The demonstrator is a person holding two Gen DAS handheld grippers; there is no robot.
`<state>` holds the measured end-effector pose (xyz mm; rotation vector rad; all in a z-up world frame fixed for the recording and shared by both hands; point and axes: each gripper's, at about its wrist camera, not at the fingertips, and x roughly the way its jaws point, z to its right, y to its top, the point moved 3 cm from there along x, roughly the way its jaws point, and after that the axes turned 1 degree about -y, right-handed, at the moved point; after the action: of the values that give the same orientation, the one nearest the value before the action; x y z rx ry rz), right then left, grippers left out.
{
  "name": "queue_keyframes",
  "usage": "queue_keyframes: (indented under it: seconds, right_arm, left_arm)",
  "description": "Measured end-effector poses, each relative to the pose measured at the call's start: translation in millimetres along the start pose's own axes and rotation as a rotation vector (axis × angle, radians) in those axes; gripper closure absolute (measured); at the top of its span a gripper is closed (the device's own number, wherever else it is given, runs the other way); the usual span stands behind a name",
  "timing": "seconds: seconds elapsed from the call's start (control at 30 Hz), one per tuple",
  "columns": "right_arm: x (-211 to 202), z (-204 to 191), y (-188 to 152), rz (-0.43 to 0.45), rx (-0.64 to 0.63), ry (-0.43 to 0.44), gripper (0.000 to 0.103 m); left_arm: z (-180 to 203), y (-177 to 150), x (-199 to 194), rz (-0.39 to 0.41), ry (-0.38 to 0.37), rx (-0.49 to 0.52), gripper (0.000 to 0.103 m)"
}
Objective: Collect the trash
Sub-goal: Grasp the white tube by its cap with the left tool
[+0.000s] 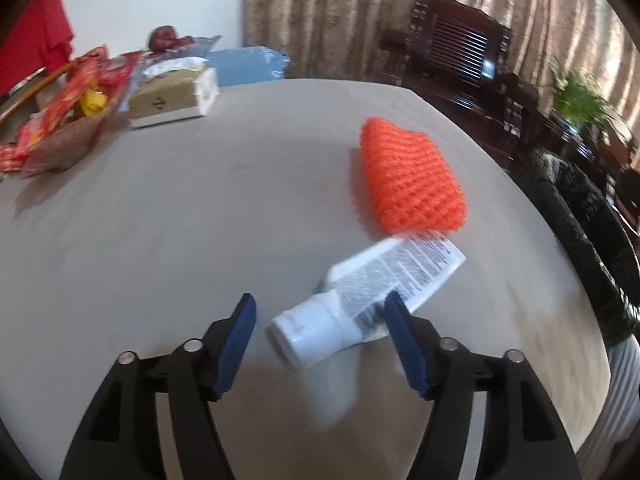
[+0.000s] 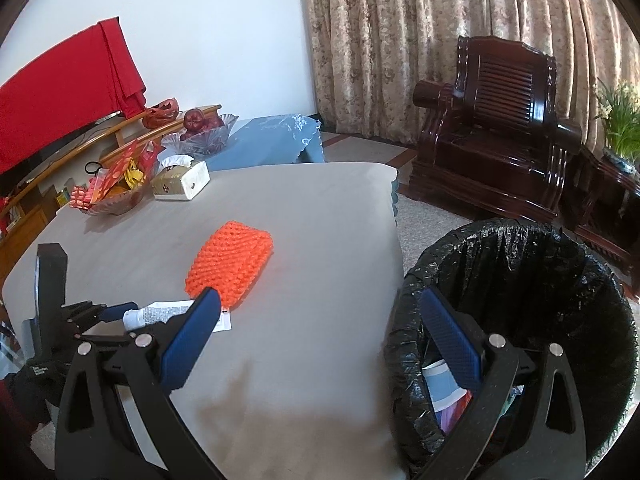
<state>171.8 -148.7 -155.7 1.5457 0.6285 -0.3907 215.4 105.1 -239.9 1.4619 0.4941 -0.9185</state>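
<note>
A white squeeze tube point(image 1: 360, 292) lies on the grey table point(image 1: 160, 220), its cap toward me. My left gripper point(image 1: 320, 300) is open around it: the right pad overlaps the tube's printed body, and a gap shows between the left pad and the cap. An orange foam net point(image 1: 412, 176) lies just beyond the tube. In the right wrist view my right gripper point(image 2: 318, 296) is open and empty, over the table edge beside a bin lined with a black bag point(image 2: 520, 280). That view also shows the left gripper point(image 2: 114, 320) at the tube point(image 2: 160, 314), with the orange net point(image 2: 230, 268) behind.
A tissue box point(image 2: 182, 182), a bowl of red snack packets point(image 2: 116, 196) and a glass fruit bowl point(image 2: 200, 132) stand at the table's far left. A dark wooden armchair point(image 2: 492, 128) and a potted plant point(image 2: 620, 124) stand past the bin, which holds some paper scraps point(image 2: 440, 384).
</note>
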Motion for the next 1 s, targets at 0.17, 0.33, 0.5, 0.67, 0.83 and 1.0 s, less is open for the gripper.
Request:
queue_keyframes:
  seconds: [0.17,0.33,0.5,0.67,0.83,1.0]
  right_arm:
    - [5,-6,0,-0.01,-0.004,0.004,0.006]
    - [9,-13,-2,-0.022,-0.013,0.016,0.006]
    - [10,-14,-4,-0.028,-0.017,0.017,0.006]
    - [11,-10,-4,-0.029,-0.004,0.014,0.006]
    - [11,-7,-4,-0.027,0.004,0.01,0.006]
    - [10,-2,-4,-0.024,0.015,0.003,0.006]
  left_arm:
    - [6,-1,2,0.003,0.013,0.015,0.041]
    - [11,-4,-5,0.025,0.031,-0.002,0.058]
    - [9,-13,-19,0.021,0.049,-0.144,0.062]
    - [23,-14,-13,-0.017,0.022,-0.106,0.05]
    - [31,-5,0,-0.027,0.029,-0.066,0.042]
    - [33,-3,-4,-0.002,0.023,-0.087,0.061]
